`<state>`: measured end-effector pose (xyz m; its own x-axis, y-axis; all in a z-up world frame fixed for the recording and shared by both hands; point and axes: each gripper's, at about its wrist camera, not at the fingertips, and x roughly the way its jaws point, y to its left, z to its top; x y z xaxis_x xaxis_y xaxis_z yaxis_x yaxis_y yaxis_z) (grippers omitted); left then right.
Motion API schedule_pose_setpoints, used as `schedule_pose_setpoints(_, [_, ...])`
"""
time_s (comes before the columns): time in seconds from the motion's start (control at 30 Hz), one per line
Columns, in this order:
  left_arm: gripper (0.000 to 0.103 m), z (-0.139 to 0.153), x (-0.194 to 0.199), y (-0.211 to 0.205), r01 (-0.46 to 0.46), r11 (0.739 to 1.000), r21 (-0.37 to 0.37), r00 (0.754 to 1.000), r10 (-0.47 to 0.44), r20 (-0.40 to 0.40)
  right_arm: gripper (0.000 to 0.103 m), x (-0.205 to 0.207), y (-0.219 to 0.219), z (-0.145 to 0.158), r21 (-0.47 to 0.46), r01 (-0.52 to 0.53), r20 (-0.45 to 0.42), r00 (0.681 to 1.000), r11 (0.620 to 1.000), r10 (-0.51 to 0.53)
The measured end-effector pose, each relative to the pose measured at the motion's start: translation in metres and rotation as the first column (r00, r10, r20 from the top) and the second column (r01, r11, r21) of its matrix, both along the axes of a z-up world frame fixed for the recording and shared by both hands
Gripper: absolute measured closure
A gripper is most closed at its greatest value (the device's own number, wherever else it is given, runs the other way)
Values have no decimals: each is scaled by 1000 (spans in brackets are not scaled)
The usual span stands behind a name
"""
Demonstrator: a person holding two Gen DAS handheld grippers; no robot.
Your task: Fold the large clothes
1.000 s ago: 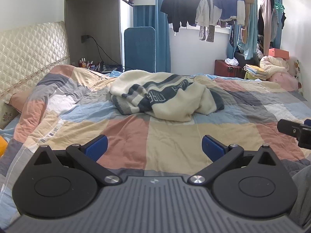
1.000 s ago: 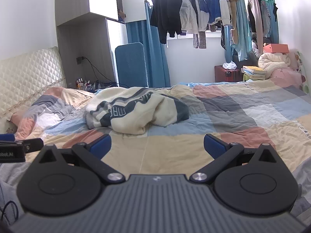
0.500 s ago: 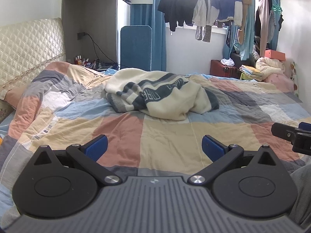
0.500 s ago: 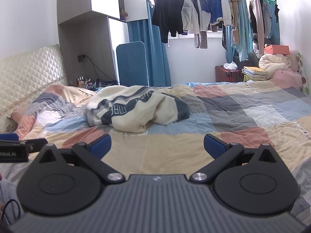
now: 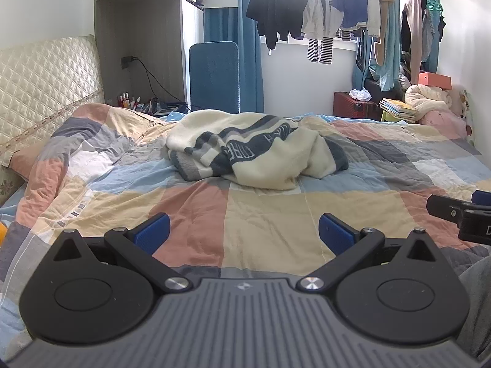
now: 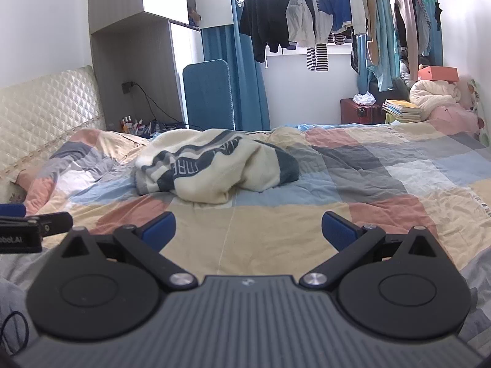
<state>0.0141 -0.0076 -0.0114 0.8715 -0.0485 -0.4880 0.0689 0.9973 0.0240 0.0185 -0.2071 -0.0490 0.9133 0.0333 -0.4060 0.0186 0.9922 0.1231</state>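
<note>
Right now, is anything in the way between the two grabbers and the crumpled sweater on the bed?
Nothing visible. Only bare checked quilt lies between the open left gripper, the open right gripper and the cream sweater.

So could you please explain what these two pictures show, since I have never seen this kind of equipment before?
A person holds two hand-held grippers, each with a camera looking forward along its two blue-padded fingers. One picture comes from the left gripper, the other from the right gripper. Both are open and hold nothing. Ahead lies a bed with a checked quilt; on it sits a crumpled cream and dark blue garment, the thing to be folded, not yet touched. Each camera also catches the other gripper at its edge. Hanging clothes fill the window behind.
</note>
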Motion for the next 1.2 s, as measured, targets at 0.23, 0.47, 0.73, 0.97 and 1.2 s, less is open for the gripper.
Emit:
schedule_pose_setpoints(0.23, [0,0,0,3,-2,1000,-18,1000,3,7,0,-1,-1,-2,0,5,5,1000,1000,-5])
schedule_pose_setpoints(0.47, [0,0,1,4,3,1000,-23,1000,-3,10,0,0,-1,-2,4,5,-1,1000,1000,-5])
schedule_pose_setpoints(0.73, [0,0,26,4,41,998,-48,999,-40,13,0,11,-5,-2,31,17,-15,1000,999,-16])
schedule_pose_setpoints(0.97, [0,8,83,5,60,995,-85,998,-61,-8,0,43,-13,18,79,42,9,999,996,-43])
schedule_pose_setpoints(1.2, [0,0,157,-1,120,980,-161,991,-128,-41,0,102,-20,37,181,39,24,999,983,-44])
